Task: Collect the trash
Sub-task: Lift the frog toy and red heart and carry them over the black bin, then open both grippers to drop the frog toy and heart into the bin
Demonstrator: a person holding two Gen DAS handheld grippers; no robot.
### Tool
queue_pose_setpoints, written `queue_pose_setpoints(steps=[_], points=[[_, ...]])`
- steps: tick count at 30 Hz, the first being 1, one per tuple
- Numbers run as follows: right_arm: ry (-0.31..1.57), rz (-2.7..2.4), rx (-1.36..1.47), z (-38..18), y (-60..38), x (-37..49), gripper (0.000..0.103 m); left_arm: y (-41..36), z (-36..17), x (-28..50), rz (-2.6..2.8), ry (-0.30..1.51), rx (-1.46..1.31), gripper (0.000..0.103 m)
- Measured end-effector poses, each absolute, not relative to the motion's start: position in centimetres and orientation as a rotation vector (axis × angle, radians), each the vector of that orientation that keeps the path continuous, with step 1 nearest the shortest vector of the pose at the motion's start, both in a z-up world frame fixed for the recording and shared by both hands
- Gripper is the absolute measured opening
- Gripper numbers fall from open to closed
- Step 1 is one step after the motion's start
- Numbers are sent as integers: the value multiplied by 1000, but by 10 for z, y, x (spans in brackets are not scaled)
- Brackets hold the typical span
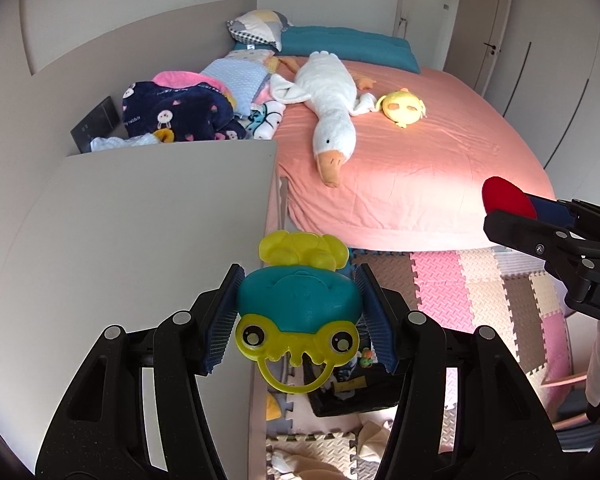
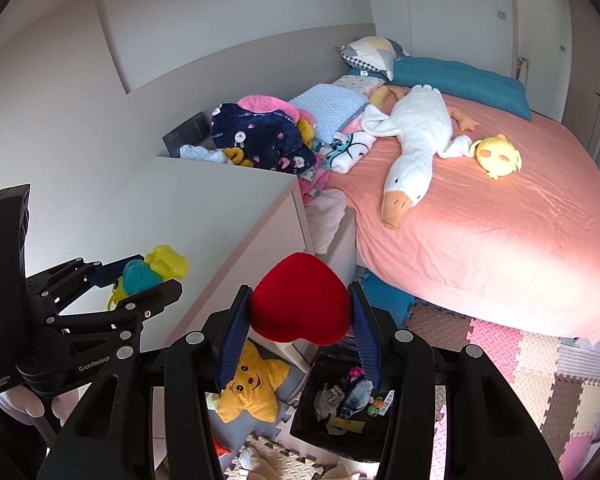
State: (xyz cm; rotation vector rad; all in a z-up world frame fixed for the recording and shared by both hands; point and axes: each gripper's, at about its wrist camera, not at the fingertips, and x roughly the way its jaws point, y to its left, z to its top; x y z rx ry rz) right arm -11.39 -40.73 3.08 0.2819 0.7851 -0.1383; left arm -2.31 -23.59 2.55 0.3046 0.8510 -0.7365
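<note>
My left gripper point(image 1: 299, 300) is shut on a teal and yellow plastic frog toy point(image 1: 298, 308), held above the edge of a white cabinet top point(image 1: 140, 240). It also shows in the right wrist view point(image 2: 140, 280) at the left. My right gripper point(image 2: 300, 304) is shut on a red plush heart point(image 2: 300, 298); the heart shows at the right of the left wrist view point(image 1: 508, 196). Below both, a black bin point(image 2: 300, 424) on the floor holds several small items. It appears in the left wrist view point(image 1: 360, 404) under the frog toy.
A bed with a pink sheet point(image 1: 420, 152) carries a white goose plush point(image 1: 332, 108), a yellow chick plush point(image 1: 404, 106) and a pile of blankets point(image 1: 180, 112). A yellow star plush point(image 2: 252, 384) lies on the foam floor mats point(image 2: 540, 368) beside the bin.
</note>
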Motion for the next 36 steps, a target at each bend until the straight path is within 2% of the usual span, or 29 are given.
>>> queue_pose_setpoints(steps=[23,36], points=[[757,-334,370,25,-464,-162,50,-310,33,-51,-931,821,401,56],[762,-351,392,21,-474,-164,50,-319,31,-54,-944,831,425,56]])
